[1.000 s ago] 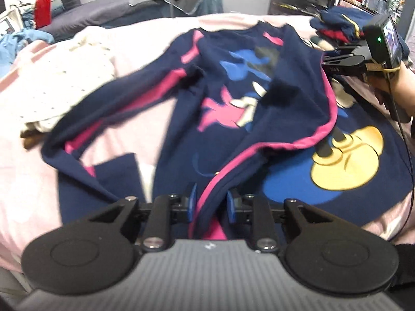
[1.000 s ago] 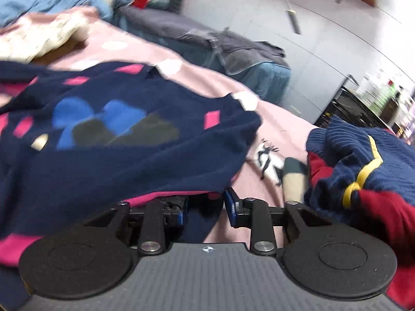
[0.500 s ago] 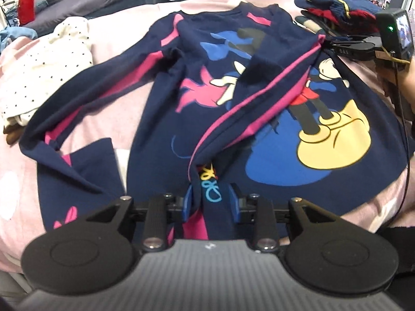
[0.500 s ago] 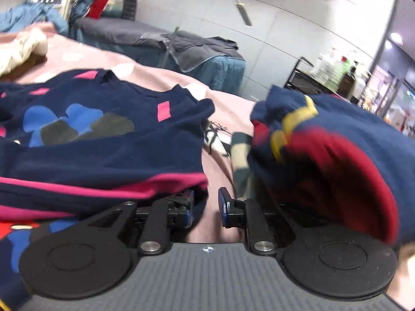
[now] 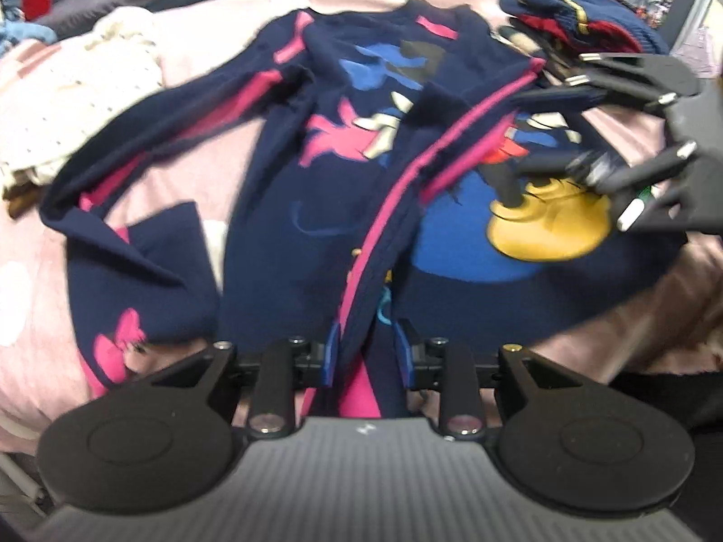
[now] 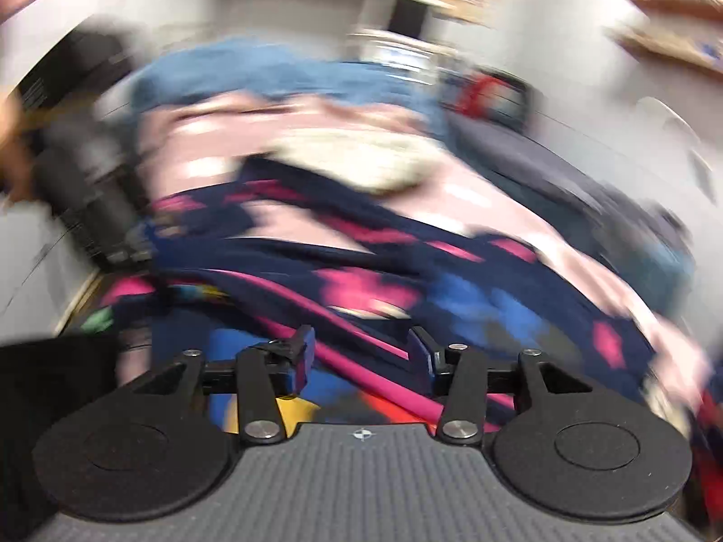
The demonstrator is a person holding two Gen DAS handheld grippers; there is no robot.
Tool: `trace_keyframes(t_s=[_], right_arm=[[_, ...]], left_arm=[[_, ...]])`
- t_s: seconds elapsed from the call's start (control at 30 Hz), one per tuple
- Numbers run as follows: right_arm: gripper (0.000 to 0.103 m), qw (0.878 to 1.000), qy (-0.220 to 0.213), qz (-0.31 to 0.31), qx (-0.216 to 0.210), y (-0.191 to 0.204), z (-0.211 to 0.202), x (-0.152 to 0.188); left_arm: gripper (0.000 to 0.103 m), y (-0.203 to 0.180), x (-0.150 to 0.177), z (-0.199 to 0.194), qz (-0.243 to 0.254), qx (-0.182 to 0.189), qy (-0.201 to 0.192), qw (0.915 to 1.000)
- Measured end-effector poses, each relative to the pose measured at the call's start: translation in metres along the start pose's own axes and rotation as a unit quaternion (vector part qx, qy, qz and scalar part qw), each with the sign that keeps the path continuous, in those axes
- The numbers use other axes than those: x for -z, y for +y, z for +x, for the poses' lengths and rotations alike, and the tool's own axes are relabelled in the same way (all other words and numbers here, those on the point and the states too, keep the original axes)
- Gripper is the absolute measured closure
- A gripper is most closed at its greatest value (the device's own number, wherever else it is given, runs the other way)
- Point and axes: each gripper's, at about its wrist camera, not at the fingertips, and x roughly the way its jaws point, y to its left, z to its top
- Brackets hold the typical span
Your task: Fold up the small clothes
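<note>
Since the earlier frame the right gripper (image 6: pixel 361 354) has let go of the pink-edged hem and swung out over the cloth, its view now heavily blurred; its fingers stand spread with nothing between them. Largest in view, the pink bedcover (image 5: pixel 40 244) carries the navy cartoon-print garment (image 5: pixel 316 180), which lies spread across its middle with one sleeve trailing left and its right side folded inward along a pink stripe. A white dotted garment (image 5: pixel 68 104) sits bunched at the left edge, just beside that sleeve. A navy, red and yellow pile (image 5: pixel 583 22) rests at the far right, near the garment's collar. Nearest the camera, the left gripper (image 5: pixel 366 352) pinches the garment's bunched lower hem between its blue pads.
</note>
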Motion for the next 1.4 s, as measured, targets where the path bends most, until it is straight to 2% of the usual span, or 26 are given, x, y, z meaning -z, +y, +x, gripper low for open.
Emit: trace_keyframes(t_s=[0.13, 0.17, 0.2, 0.23, 0.27, 0.3, 0.33, 0.43, 0.5, 0.57, 0.6, 0.63, 0.67, 0.7, 0.73, 0.77, 0.8, 0.83, 0.87, 0.9, 0.97, 1.07, 1.17, 1.23, 1.4], right_arm=[[0.021, 0.988, 0.016, -0.140, -0.060, 0.039, 0.042, -0.021], [0.023, 0.985, 0.025, -0.164, -0.055, 0.046, 0.053, -0.025], [0.031, 0.983, 0.032, -0.170, -0.055, 0.050, 0.062, -0.029], [0.037, 0.982, 0.045, -0.168, -0.072, 0.050, 0.071, -0.033], [0.069, 0.982, 0.060, -0.155, -0.086, 0.047, 0.076, -0.038], [0.091, 0.983, 0.075, -0.138, -0.095, 0.045, 0.079, -0.042], [0.091, 0.985, 0.077, -0.126, -0.092, 0.044, 0.076, -0.045], [0.091, 0.994, 0.036, -0.086, -0.049, 0.038, 0.050, -0.054], [0.091, 1.000, -0.001, -0.031, -0.002, 0.031, 0.031, -0.055], [0.091, 0.999, -0.012, 0.033, 0.038, 0.032, 0.022, -0.047], [0.091, 0.998, 0.003, 0.062, 0.027, 0.033, 0.022, -0.039], [0.090, 0.997, 0.039, 0.070, -0.004, 0.036, 0.029, -0.028], [0.086, 0.995, 0.077, 0.052, -0.032, 0.047, 0.035, -0.019], [0.081, 0.994, 0.096, 0.021, -0.037, 0.059, 0.036, -0.009], [0.076, 0.997, 0.072, -0.009, -0.018, 0.069, 0.027, -0.003], [0.065, 0.998, 0.061, -0.028, -0.010, 0.075, 0.019, 0.000], [0.064, 0.997, 0.065, -0.033, -0.018, 0.077, 0.016, -0.002], [0.062, 0.997, 0.069, -0.030, -0.033, 0.076, 0.013, -0.005], [0.050, 0.996, 0.069, -0.015, -0.060, 0.072, 0.010, -0.008], [0.044, 0.994, 0.063, 0.002, -0.085, 0.067, 0.006, -0.011], [0.044, 0.993, 0.038, 0.037, -0.104, 0.057, -0.002, -0.019], [0.044, 0.991, 0.012, 0.101, -0.086, 0.041, -0.010, -0.024], [0.043, 0.988, 0.033, 0.141, -0.054, 0.026, -0.001, -0.023], [0.043, 0.986, 0.038, 0.154, -0.049, 0.022, 0.002, -0.020], [0.043, 0.979, 0.048, 0.187, -0.058, 0.019, -0.002, -0.003]], left_arm=[[0.072, 0.000, 0.013, -0.004, -0.005, -0.001, 0.011, 0.9999], [0.072, 0.001, 0.015, -0.005, -0.010, -0.003, 0.012, 0.9999], [0.071, 0.004, 0.018, -0.007, -0.018, -0.003, 0.009, 0.9998], [0.070, 0.007, 0.020, -0.009, -0.027, -0.003, 0.005, 0.9996], [0.064, 0.010, 0.022, -0.011, -0.037, -0.004, 0.000, 0.9993], [0.055, 0.013, 0.024, -0.013, -0.047, -0.008, -0.006, 0.9989], [0.054, 0.017, 0.025, -0.016, -0.054, -0.012, -0.012, 0.9984], [0.048, 0.030, 0.027, -0.026, -0.088, -0.018, -0.043, 0.9950], [0.040, 0.041, 0.028, -0.032, -0.127, -0.021, -0.077, 0.9886], [0.040, 0.049, 0.027, -0.035, -0.151, -0.027, -0.102, 0.9830], [0.040, 0.050, 0.025, -0.035, -0.152, -0.033, -0.107, 0.9821], [0.039, 0.050, 0.022, -0.034, -0.149, -0.036, -0.106, 0.9825], [0.036, 0.048, 0.021, -0.032, -0.144, -0.035, -0.100, 0.9839], [0.036, 0.047, 0.020, -0.029, -0.137, -0.030, -0.093, 0.9857], [0.035, 0.045, 0.021, -0.026, -0.132, -0.024, -0.087, 0.9871], [0.035, 0.043, 0.022, -0.024, -0.130, -0.018, -0.081, 0.9880], [0.035, 0.041, 0.024, -0.021, -0.131, -0.013, -0.074, 0.9886], [0.035, 0.040, 0.026, -0.016, -0.134, -0.009, -0.069, 0.9886], [0.035, 0.040, 0.027, -0.013, -0.138, -0.005, -0.065, 0.9883], [0.035, 0.039, 0.029, -0.011, -0.142, -0.001, -0.063, 0.9878], [0.035, 0.038, 0.032, -0.008, -0.150, 0.010, -0.063, 0.9866], [0.035, 0.036, 0.034, -0.007, -0.151, 0.026, -0.061, 0.9862], [0.035, 0.031, 0.034, -0.007, -0.142, 0.067, -0.058, 0.9859], [0.035, 0.024, 0.035, -0.007, -0.125, 0.091, -0.058, 0.9863], [0.037, 0.007, 0.027, 0.009, -0.059, 0.101, -0.026, 0.9928]])
